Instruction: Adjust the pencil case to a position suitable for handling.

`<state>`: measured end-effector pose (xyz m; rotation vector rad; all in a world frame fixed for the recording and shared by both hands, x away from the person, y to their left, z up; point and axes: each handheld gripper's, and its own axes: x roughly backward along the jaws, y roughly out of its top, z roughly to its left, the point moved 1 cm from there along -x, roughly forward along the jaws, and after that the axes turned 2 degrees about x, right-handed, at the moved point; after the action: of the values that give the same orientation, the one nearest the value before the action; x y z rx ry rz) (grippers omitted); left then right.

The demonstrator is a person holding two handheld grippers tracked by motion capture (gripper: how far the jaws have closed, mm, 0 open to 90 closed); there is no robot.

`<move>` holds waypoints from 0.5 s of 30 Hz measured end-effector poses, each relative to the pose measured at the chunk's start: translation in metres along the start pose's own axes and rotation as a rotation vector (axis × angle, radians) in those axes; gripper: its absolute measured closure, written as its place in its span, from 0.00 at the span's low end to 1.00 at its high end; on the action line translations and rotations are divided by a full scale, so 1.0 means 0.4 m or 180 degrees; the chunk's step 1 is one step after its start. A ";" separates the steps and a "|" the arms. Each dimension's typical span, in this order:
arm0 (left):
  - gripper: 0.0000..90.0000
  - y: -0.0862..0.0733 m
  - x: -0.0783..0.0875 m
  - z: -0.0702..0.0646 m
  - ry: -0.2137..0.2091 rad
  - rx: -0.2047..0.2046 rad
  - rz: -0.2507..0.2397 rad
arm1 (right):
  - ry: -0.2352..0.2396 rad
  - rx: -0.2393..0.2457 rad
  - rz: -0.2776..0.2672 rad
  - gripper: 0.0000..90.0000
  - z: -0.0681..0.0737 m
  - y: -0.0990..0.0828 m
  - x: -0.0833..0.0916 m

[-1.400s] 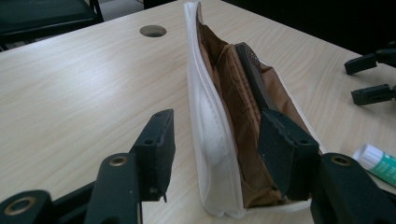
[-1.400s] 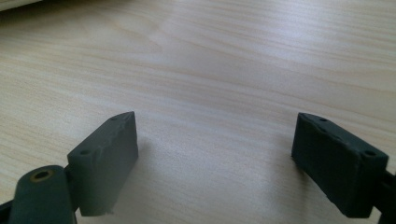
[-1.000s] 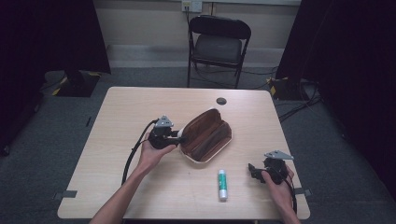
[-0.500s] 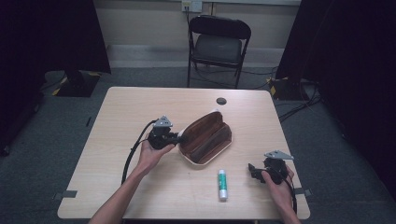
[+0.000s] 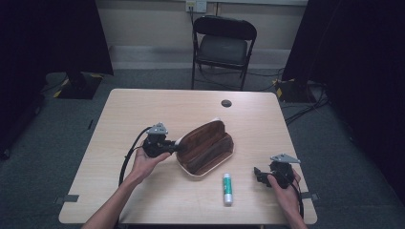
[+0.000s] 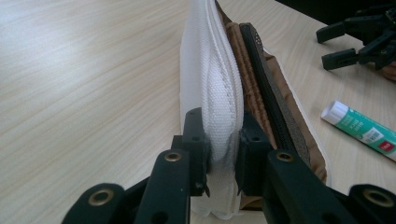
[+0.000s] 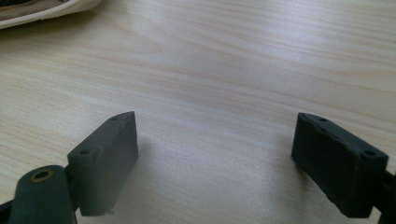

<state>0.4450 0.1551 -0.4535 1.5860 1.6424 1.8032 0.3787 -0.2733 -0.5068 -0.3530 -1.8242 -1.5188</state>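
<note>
two grippers | left gripper [image 6: 223,154] pinches pouch [image 6: 212,93] rim | right gripper [image 7: 215,163] fingers wide, empty

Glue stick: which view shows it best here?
The high view: the whole glue stick lies on the table between the pouch and the right gripper. The left gripper view catches it closer, label legible, but cropped at the frame edge.

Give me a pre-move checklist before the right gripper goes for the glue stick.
1. Left gripper clamped on the white edge of the brown fabric pencil case: ok.
2. Case mouth open: ok, one side is lifted.
3. Right gripper open with nothing in it: ok.
4. Green-and-white glue stick free on the wooden table, apart from the case: ok.
5. Room inside the case: cannot tell.
</note>
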 end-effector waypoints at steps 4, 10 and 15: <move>0.86 -0.004 0.010 -0.005 0.0012 -0.0005 0.0022 | 0.0000 -0.0002 0.0001 0.15 0.000 0.000 0.000; 0.86 -0.020 0.043 -0.016 -0.0034 -0.0047 0.0048 | 0.0000 -0.0004 0.0000 0.15 0.001 -0.001 0.001; 0.86 -0.037 0.071 -0.017 -0.0017 -0.0058 0.0068 | 0.0001 -0.0004 0.0000 0.15 0.000 -0.001 0.001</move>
<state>0.4215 0.1775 -0.4489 1.6051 1.6080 1.8176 0.3782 -0.2732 -0.5067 -0.3535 -1.8232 -1.5197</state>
